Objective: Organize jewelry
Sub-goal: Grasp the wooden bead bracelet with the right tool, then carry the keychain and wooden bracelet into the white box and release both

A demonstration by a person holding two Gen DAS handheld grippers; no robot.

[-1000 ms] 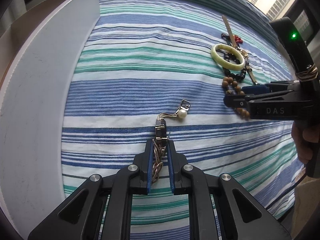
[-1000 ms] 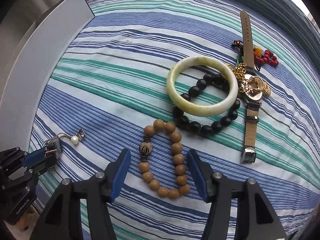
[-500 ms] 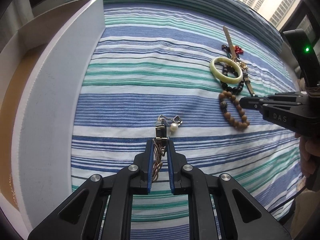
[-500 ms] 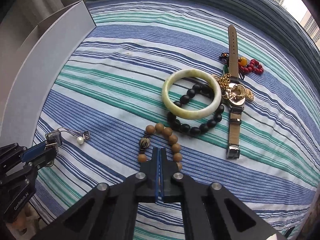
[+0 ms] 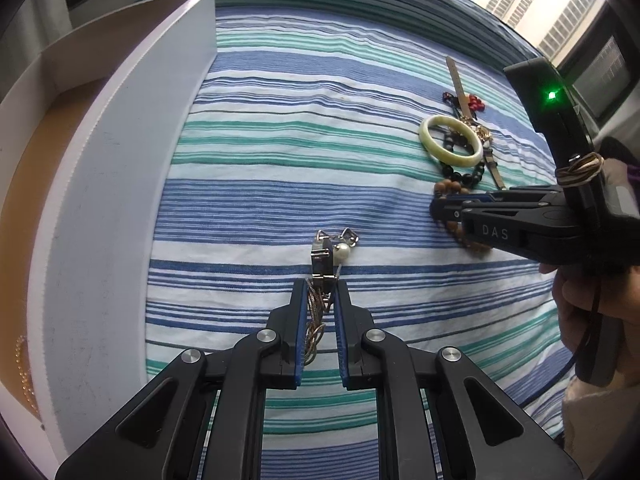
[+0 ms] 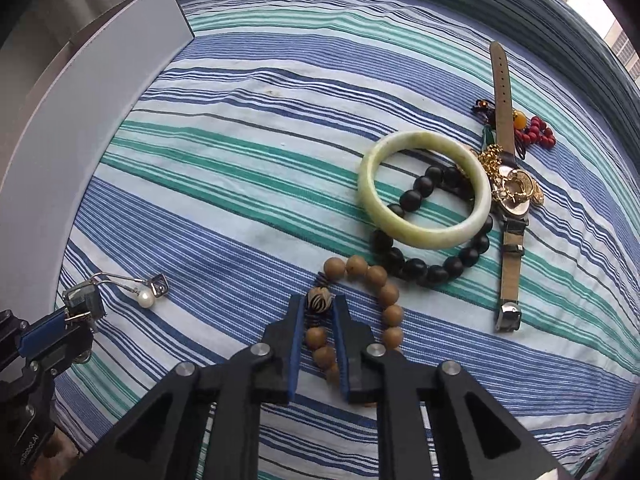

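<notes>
Left tongs (image 5: 320, 292): gripping a thin chain (image 5: 313, 320); its clasp and pearl (image 5: 341, 253) are dangling at 12 o'clock over the striped bed (image 5: 280, 152).
Right tongs (image 6: 318, 308): having just been closing, now pinching the wooden beads (image 6: 382, 292) at the striped bead (image 6: 319, 301).
Beads: lying at 6 o'clock of the bangle (image 6: 424, 188); the loop is trailing toward 1 o'clock.
Handling: light, and probably strung on elastic, so likely sagging and swinging when lifted; round beads are slippery, so gripping across the strand between beads looks safest.
Chain: limp, tangling easily.
Box (image 5: 132, 152): standing at 9 o'clock, the likely destination.
</notes>
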